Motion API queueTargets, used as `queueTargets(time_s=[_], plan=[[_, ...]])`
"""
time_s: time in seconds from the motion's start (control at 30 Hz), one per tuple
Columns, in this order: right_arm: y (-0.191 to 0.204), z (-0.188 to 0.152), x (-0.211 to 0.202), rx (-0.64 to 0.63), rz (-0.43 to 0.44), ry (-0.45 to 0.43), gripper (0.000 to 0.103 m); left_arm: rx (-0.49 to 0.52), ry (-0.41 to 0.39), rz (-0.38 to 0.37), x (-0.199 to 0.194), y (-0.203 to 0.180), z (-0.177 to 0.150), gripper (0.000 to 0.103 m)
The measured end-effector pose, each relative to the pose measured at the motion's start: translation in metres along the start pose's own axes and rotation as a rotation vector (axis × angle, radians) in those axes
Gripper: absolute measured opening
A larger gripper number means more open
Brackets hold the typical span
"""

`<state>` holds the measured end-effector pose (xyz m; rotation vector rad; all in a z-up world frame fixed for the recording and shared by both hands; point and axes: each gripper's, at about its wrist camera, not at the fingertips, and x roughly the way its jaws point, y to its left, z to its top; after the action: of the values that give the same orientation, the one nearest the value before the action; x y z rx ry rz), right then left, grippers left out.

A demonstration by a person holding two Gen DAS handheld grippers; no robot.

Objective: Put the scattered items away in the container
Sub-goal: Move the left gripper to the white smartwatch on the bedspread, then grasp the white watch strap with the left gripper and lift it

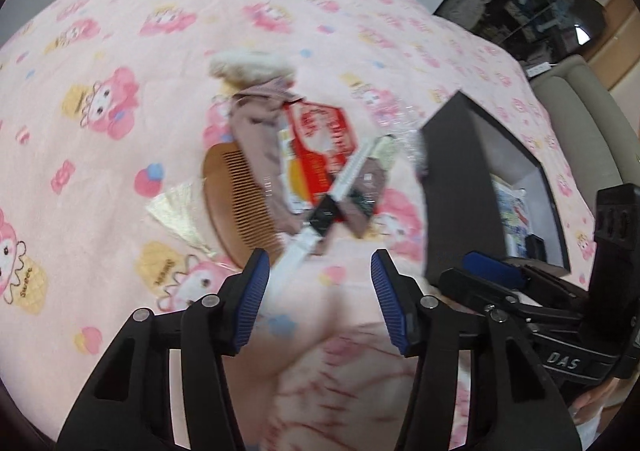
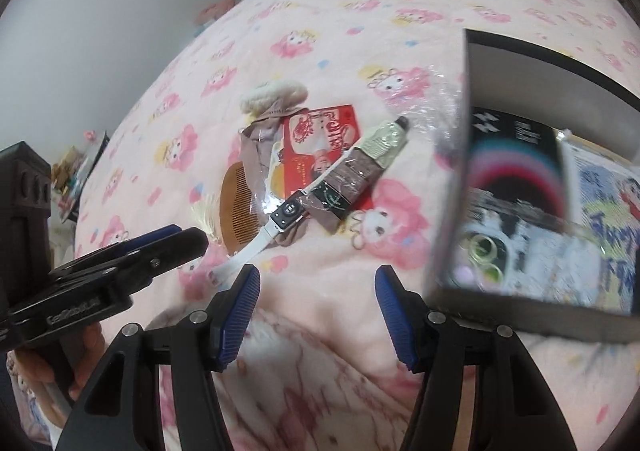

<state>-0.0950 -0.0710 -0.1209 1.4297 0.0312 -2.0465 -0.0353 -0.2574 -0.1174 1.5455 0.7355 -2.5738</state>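
From the left wrist, the left gripper point(image 1: 316, 291) hovers with jaws apart and empty over a heap on the bed point(image 1: 120, 31): comb point(image 1: 236, 203), watch point(image 1: 320, 215), red packet point(image 1: 324, 143).

From the right wrist, the right gripper point(image 2: 316, 307) gapes empty too; the box point(image 2: 520, 203) just beside the heap already holds several flat things. Roughly half seems left.

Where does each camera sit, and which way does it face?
Left wrist: on the left claw, facing the bed's pile; the right claw shows at right.
Right wrist: on the right claw, facing the pile and the black box; the left claw and a hand show at left.
Both share the white watch, the comb, the box.
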Motion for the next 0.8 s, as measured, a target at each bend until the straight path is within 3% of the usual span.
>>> queueTargets(time_s=[0.23, 0.47, 0.63, 0.8], plan=[[0.025, 0.010, 0.025, -0.109, -0.094, 0.042, 0.056, -0.035, 0.094, -0.012, 0.035, 0.028, -0.005, 0.053], [0.030, 0.010, 0.036, -0.083, 0.014, 0.091, 0.056, -0.067, 0.175, -0.037, 0.062, 0.045, -0.015, 0.053], [0.022, 0.009, 0.049, -0.041, 0.001, 0.125, 0.056, -0.057, 0.140, -0.076, 0.059, 0.042, -0.020, 0.008], [0.022, 0.011, 0.050, -0.032, 0.022, 0.132, 0.056, -0.090, 0.023, -0.092, 0.028, 0.058, -0.015, 0.002]])
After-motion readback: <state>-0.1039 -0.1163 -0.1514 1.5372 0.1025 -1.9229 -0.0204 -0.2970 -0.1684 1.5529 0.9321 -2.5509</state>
